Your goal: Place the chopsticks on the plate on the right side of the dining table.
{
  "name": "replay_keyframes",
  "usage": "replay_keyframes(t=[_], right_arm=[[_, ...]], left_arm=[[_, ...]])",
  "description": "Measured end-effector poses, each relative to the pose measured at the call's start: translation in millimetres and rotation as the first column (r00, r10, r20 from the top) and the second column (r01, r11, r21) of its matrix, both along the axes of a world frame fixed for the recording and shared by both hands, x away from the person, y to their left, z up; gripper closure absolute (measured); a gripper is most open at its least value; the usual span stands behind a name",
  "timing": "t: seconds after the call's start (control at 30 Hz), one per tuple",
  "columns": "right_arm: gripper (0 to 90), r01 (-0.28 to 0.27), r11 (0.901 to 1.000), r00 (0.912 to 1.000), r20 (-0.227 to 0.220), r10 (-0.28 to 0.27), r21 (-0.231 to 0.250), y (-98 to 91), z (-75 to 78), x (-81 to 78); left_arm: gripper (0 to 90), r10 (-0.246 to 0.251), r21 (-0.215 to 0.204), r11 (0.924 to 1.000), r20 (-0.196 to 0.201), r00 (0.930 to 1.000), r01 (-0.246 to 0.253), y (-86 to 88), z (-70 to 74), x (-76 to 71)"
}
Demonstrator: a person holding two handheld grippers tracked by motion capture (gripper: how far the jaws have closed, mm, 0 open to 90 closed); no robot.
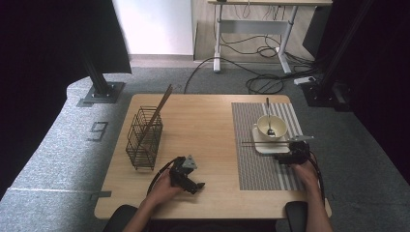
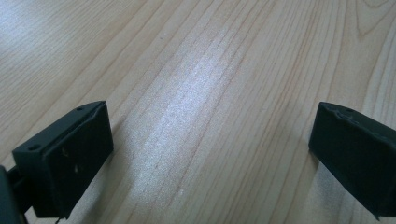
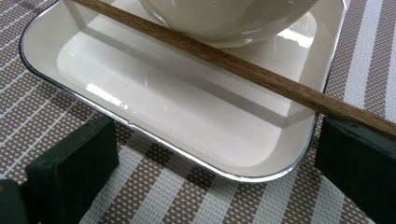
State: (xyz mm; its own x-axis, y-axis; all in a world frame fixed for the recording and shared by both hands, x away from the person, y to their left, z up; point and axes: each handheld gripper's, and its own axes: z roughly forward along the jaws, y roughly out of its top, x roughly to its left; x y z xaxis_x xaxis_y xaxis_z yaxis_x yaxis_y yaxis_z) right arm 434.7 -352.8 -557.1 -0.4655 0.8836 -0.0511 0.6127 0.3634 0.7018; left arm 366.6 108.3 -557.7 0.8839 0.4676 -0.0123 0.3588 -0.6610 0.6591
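A wooden chopstick lies across a square white plate, against the cream bowl that holds a spoon. My right gripper is open at the plate's near edge, low over the striped placemat. The chopstick's end passes just above one of its jaws, and whether they touch I cannot tell. My left gripper is open over bare wood near the table's front, with nothing between its jaws. Another chopstick leans in a black wire basket at the left.
The wooden table stands on grey carpet. A desk with trailing cables is beyond the far edge. Dark stands flank the far corners.
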Motion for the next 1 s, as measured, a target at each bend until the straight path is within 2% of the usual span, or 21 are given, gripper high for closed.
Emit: replay_keyframes(t=[0.5, 0.57, 0.83, 1.0], right_arm=[[0.0, 0.0, 0.9999, 1.0, 0.0, 0.0, -0.01, 0.9, 3.3, -4.4], [0.0, -0.004, 1.0, 1.0, -0.007, 0.004, -0.005, 1.7, 5.1, -7.0], [0.0, -0.021, 0.9997, 0.9991, 0.037, 0.021, 0.012, 5.4, 9.2, -24.6], [0.0, -0.036, 0.9993, 0.9984, 0.044, 0.036, 0.011, 12.0, 11.2, -36.3]], left_arm=[[0.0, 0.0, 0.0, 1.0, 0.0, 1.0, 0.0, -0.1, 0.0, 0.0], [0.0, 0.0, 0.0, 1.0, 0.0, 1.0, 0.0, -0.1, 0.0, 0.0], [0.0, 0.0, -0.001, 1.0, 0.0, 1.0, 0.0, 0.0, 0.0, 0.0], [0.0, 0.001, -0.001, 1.0, -0.001, 1.0, -0.001, 0.0, 0.0, 0.0]])
